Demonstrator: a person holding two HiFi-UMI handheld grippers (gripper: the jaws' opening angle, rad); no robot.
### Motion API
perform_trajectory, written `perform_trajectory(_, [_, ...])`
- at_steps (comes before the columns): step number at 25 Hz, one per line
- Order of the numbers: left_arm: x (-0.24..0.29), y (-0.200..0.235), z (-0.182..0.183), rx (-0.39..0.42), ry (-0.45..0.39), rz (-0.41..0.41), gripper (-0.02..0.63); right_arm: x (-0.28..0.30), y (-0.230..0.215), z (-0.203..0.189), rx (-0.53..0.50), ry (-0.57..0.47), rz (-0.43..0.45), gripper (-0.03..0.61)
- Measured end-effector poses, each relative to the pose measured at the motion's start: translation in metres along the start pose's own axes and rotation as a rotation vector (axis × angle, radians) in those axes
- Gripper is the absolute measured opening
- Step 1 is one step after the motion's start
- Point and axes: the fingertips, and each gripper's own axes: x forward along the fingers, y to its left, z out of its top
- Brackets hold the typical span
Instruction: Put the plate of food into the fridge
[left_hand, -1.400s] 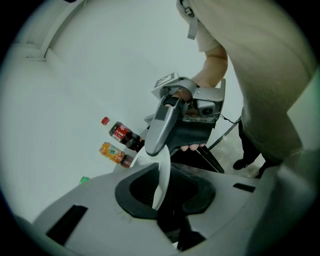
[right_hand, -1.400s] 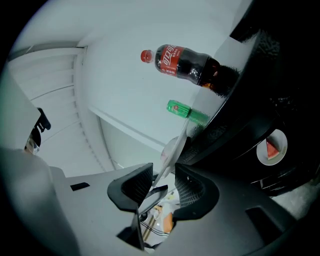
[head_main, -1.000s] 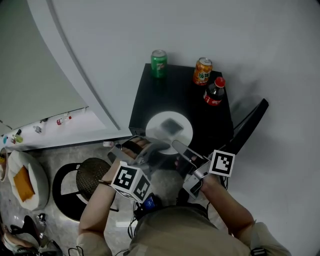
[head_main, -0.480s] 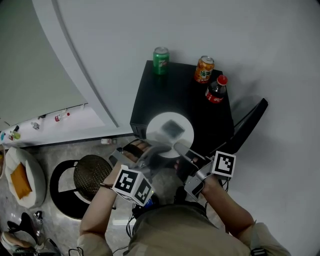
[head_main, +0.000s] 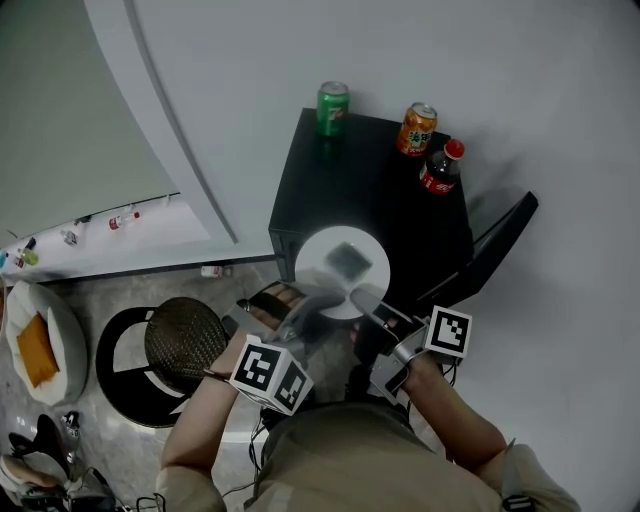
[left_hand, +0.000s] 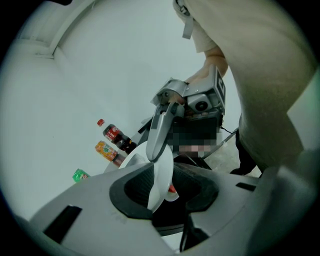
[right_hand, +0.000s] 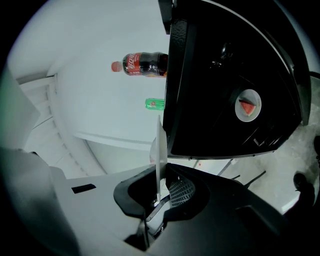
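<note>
The change is in the grip, not the place. The white plate (head_main: 342, 270) hangs where it hung a second ago, in the air over the front top edge of the black mini fridge (head_main: 370, 200), carried between both tools. The right tool (right_hand: 157, 200) is closing and is now almost shut, with the plate's thin rim pinched edge-on between its jaws. The left tool (left_hand: 161, 190) is opening; the rim is between its jaws, but dark gaps show on either side, so it seems no longer to press on it. I take this as the plate passing over to the right tool alone. That would free the left one, perhaps for the black panel (head_main: 500, 245) jutting out on the right, which looks like the fridge's door standing open. The plate is not yet inside. Of the food, only a blurred grey patch and a small red piece show. On the fridge top stand a green can (head_main: 333, 106), an orange can (head_main: 417, 128) and a dark cola bottle (head_main: 441, 168) with a red cap and a red label. The label carries white script, but none of the print is large enough to read. Each tool's cube bears black-and-white square markers, not words.
</note>
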Motion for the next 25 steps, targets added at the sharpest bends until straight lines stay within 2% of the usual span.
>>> perform_trajectory(6, [-0.011,-0.016,0.0,0.019,0.0,-0.001,0.114,-0.006,-0.007,-0.017,0.016,-0.012,0.003,0.034])
perform_trajectory(15, [-0.029,-0.037,0.0,-0.052,-0.053,0.016,0.129,-0.014,-0.017,-0.038,0.014,-0.059,-0.015,0.029])
perform_trajectory(20, [-0.04,-0.047,-0.006,-0.053,-0.061,0.025,0.138,-0.014,-0.023,-0.051,-0.006,-0.063,-0.037,0.029])
perform_trajectory(25, [-0.05,-0.058,-0.013,-0.09,-0.084,0.027,0.14,-0.014,-0.032,-0.063,-0.001,-0.068,-0.07,0.029])
